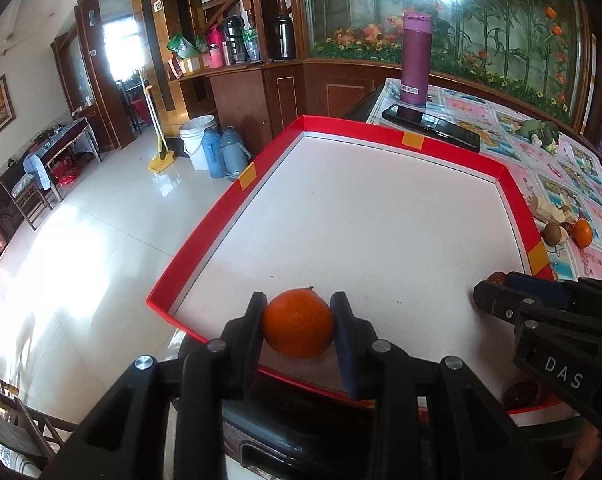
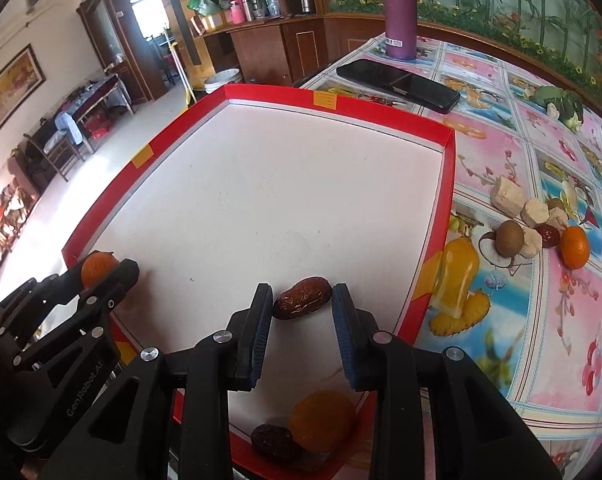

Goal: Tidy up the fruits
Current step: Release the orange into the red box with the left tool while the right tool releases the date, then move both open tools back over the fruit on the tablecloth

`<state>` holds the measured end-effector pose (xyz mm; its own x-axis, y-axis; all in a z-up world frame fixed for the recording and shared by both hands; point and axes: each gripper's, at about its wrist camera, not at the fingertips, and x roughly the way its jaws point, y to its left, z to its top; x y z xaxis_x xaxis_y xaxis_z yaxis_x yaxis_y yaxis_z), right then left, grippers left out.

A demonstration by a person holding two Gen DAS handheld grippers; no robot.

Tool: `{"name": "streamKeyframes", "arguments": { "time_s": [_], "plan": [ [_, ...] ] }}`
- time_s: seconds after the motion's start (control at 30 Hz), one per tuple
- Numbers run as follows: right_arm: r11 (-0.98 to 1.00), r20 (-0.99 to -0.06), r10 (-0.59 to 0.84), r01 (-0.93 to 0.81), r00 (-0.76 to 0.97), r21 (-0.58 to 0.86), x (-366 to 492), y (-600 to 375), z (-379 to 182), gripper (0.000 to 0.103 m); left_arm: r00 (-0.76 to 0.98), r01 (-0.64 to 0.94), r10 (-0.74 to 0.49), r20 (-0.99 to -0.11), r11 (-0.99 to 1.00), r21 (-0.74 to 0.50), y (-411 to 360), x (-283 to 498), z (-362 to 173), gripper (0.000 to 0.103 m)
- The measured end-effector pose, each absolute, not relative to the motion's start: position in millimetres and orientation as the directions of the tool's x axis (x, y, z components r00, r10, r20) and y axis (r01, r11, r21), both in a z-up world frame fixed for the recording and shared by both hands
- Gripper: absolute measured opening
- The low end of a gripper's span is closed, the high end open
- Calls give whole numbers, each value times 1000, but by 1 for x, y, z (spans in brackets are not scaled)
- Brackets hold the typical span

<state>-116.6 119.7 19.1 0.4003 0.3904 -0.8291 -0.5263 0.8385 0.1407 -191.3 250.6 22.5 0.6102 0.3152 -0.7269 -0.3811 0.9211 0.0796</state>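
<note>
My left gripper [image 1: 299, 306] is shut on an orange [image 1: 299, 323] and holds it over the near left corner of the red-walled white tray [image 1: 381, 220]. It also shows at the left of the right wrist view [image 2: 101, 270]. My right gripper [image 2: 303, 294] is shut on a brown date [image 2: 301, 303] over the tray's near right part [image 2: 261, 184]; in the left wrist view it shows at the right [image 1: 497, 286]. Another orange [image 2: 323, 420] and a dark date [image 2: 275, 440] lie in the tray's near right corner, under my right gripper.
On the flowered tablecloth right of the tray lie an orange [image 2: 575, 247], a kiwi [image 2: 509, 238], a date [image 2: 549, 235] and pale cake pieces [image 2: 507, 194]. A black phone [image 2: 397, 84] and a purple bottle [image 2: 399, 8] stand beyond the tray. The table's left edge drops to the floor.
</note>
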Motion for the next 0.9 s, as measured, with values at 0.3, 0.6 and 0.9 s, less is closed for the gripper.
{"name": "streamKeyframes", "arguments": {
  "time_s": [0.3,0.6,0.9],
  "plan": [
    [819,-801,440,-548,407,171,-120,111,29,35,607,-392,346,-716,914,109,249,-194,26,55],
    [822,-701,509,-522,499,226,-117,76,60,36,631,-408,385,-674,903,133,243,-197,43,74],
    [867,-667,487,-407,564,289,-97,3,65,37,659,-355,375,-652,919,170,212,-191,54,90]
  ]
}}
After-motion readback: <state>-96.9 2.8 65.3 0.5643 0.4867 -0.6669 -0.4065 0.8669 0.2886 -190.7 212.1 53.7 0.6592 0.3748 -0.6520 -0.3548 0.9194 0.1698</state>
